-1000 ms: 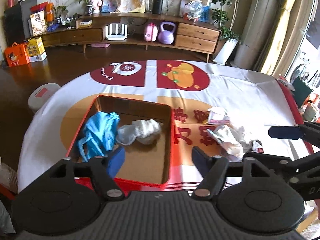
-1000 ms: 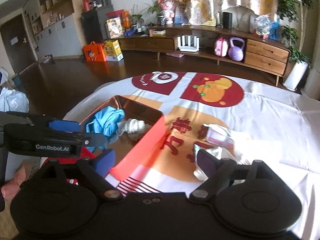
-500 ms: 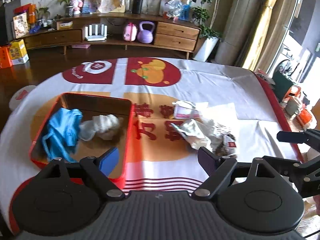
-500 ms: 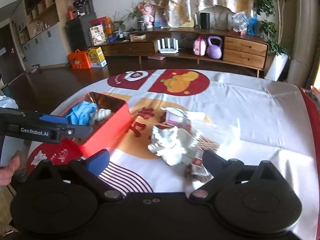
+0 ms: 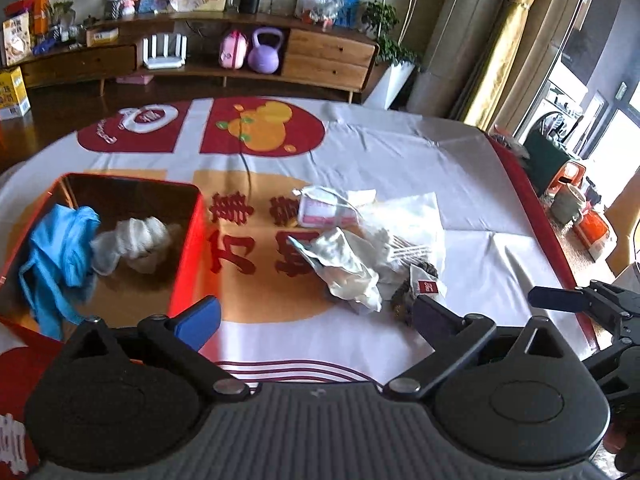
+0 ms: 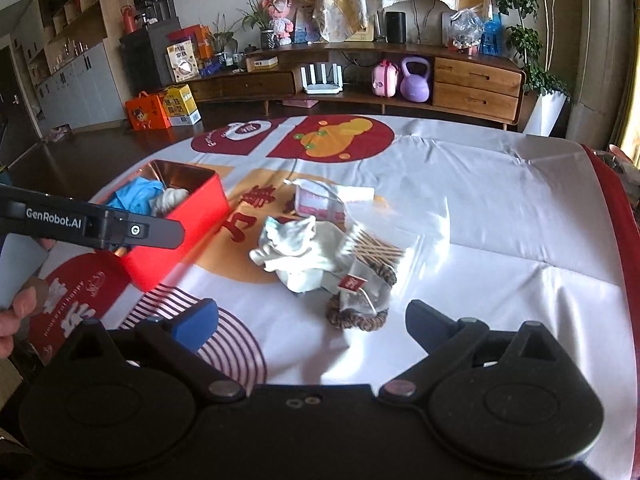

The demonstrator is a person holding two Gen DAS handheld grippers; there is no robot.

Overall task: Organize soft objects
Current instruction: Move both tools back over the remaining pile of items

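Far left: open red metal box (image 5: 188,248) on the tabletop (image 5: 400,152), which is covered in a white cloth printed with red and orange. Inside the box, a crumpled blue cloth (image 5: 60,252) lies against the left wall, with a bunched white sock (image 5: 136,240) just to its right.

Left gripper (image 5: 316,314): near edge, between box and pile. Jaws opening, already wide, nothing between them.

Centre: loose pile on the bare cloth, apart from the box. A pink-and-white packet (image 6: 320,200) lies at its far side. A crumpled white cloth (image 6: 298,254) sits in the middle, touching a clear plastic bag of thin wooden sticks (image 6: 376,250) to its right. A mesh pouch with a small red tag (image 6: 362,290) rests on a brown braided ring (image 6: 356,318) at the near side.

Right gripper (image 6: 312,322): jaws spread wide and empty, hovering just short of the braided ring.
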